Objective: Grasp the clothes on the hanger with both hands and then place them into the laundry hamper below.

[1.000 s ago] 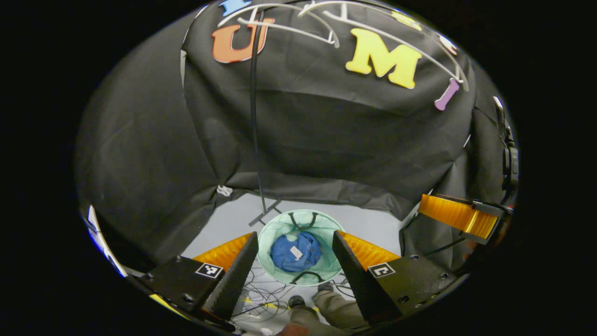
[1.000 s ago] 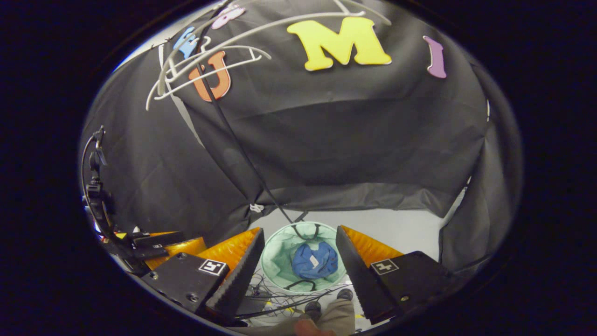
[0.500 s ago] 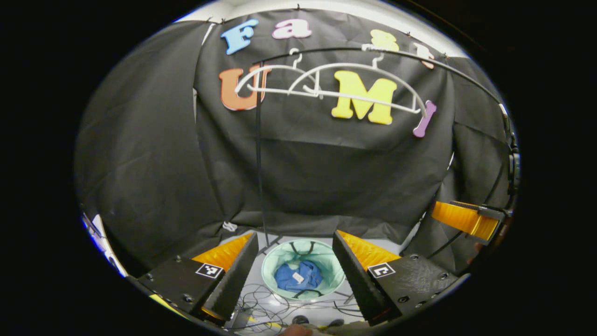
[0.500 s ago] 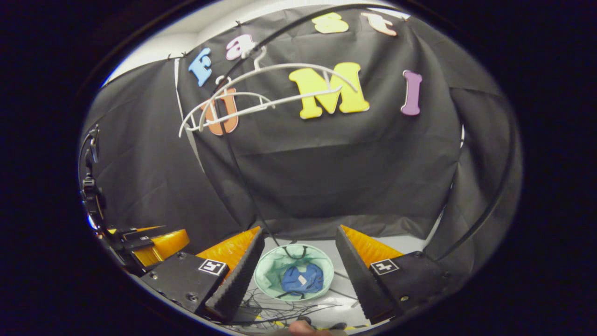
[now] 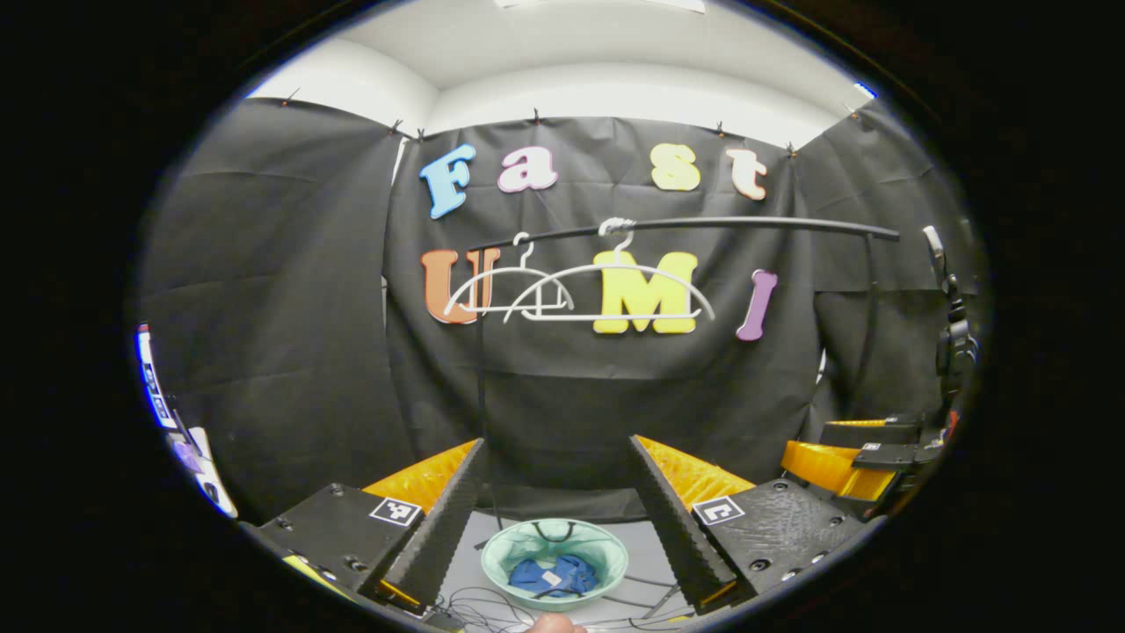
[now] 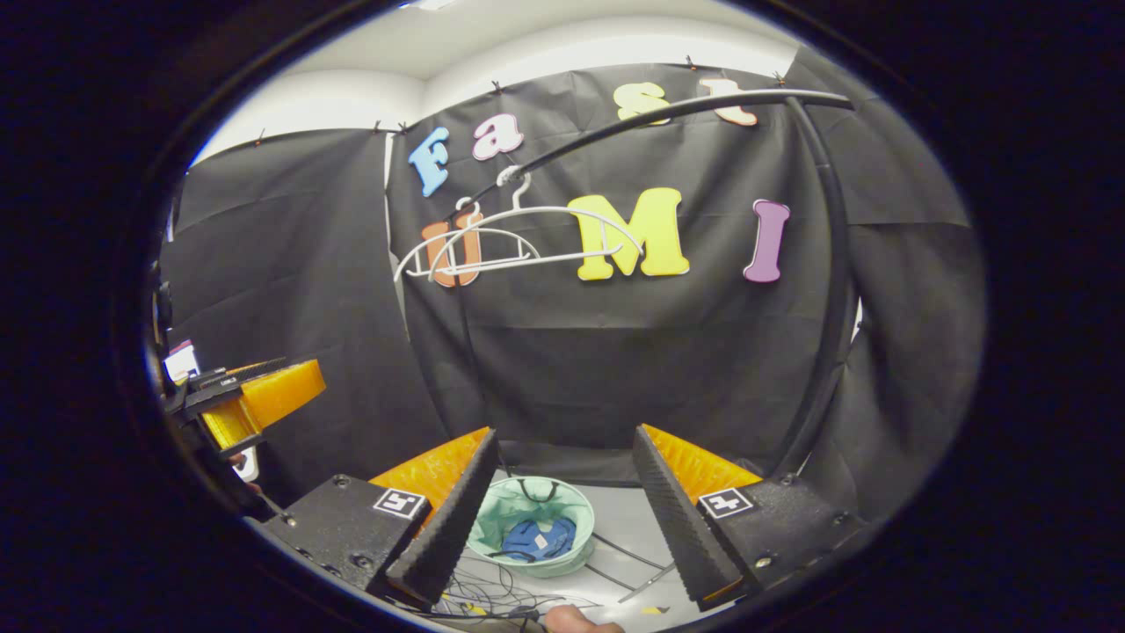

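A blue garment (image 5: pixel 554 576) (image 6: pixel 533 539) lies crumpled inside the pale green hamper (image 5: pixel 598 554) (image 6: pixel 492 519) on the grey floor. Two bare white hangers (image 5: pixel 606 294) (image 6: pixel 510 237) hang from the black rail (image 5: pixel 747 224) (image 6: pixel 668 110) in front of the wall. My left gripper (image 5: pixel 555 519) stands open, raised well above the hamper, with nothing between its fingers. My right gripper (image 6: pixel 562 519) is open too and holds nothing. The right gripper also shows at the right edge of the left gripper view (image 5: pixel 866 453). The left gripper shows at the left edge of the right gripper view (image 6: pixel 255 396).
Loose cables (image 6: pixel 492 593) lie on the floor in front of the hamper. The rail's black upright (image 6: pixel 826 308) curves down on the right. A thin black pole (image 5: pixel 481 369) stands left of the hamper. A fingertip (image 6: pixel 576 618) shows at the bottom edge.
Both grippers have lifted and tilted up from looking down into the hamper. The hamper has slid to the bottom of both views, and the rail with its hangers has come into the middle.
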Demonstrator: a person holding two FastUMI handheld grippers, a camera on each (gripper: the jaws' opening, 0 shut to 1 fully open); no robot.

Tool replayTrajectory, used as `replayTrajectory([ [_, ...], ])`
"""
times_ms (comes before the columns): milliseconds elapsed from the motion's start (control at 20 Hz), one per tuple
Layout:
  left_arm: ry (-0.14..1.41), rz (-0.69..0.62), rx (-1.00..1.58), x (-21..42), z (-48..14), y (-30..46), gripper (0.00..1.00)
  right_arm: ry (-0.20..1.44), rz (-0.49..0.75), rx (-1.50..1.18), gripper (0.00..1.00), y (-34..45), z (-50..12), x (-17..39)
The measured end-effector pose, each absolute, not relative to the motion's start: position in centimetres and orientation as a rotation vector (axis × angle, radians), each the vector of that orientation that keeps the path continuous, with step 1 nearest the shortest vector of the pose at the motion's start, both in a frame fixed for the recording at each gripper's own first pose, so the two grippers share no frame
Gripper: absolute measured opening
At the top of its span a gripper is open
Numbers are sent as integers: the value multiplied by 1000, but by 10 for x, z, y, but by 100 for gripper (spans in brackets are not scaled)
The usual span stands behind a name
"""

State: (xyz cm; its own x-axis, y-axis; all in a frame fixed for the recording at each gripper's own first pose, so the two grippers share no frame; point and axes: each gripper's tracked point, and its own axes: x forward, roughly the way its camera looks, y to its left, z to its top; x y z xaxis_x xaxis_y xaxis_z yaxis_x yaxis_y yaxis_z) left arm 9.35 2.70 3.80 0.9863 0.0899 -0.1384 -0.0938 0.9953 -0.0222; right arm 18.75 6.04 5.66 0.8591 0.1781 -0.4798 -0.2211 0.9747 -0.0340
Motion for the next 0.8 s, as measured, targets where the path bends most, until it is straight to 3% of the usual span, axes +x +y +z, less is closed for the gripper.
replayTrajectory([
  [350, 19, 123, 44, 16, 75, -8, 100, 392, 312, -65, 98, 49, 107, 132],
  [800, -12, 141, 91, 9, 66, -7, 100, 310, 355, -25, 99, 71, 121, 101],
])
